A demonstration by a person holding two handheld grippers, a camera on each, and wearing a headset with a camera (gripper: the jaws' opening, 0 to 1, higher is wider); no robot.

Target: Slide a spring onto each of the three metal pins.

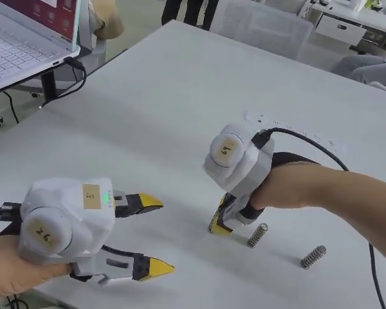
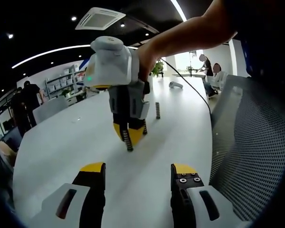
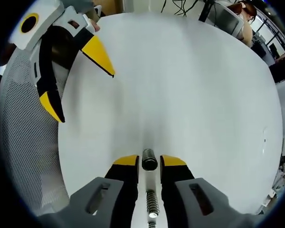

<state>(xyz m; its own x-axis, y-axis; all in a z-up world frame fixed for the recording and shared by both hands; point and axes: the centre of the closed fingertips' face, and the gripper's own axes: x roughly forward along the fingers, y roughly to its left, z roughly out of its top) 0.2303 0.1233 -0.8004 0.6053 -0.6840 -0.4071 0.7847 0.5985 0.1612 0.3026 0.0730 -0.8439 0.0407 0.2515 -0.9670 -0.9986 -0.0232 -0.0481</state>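
Right claw (image 1: 220, 225) grips a small grey coiled metal spring (image 3: 149, 160) upright on the white worktop (image 1: 180, 116), left claw (image 1: 159, 235) gapes empty; two further springs (image 1: 258, 235) alongside look already pinned.

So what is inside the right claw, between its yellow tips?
The right claw grips one spring, held upright. Whatever may be inside its coils is covered and cannot be seen.

Bare table (image 1: 180, 96) ahead; two springs (image 1: 258, 235) lie near right tool (image 1: 220, 224).
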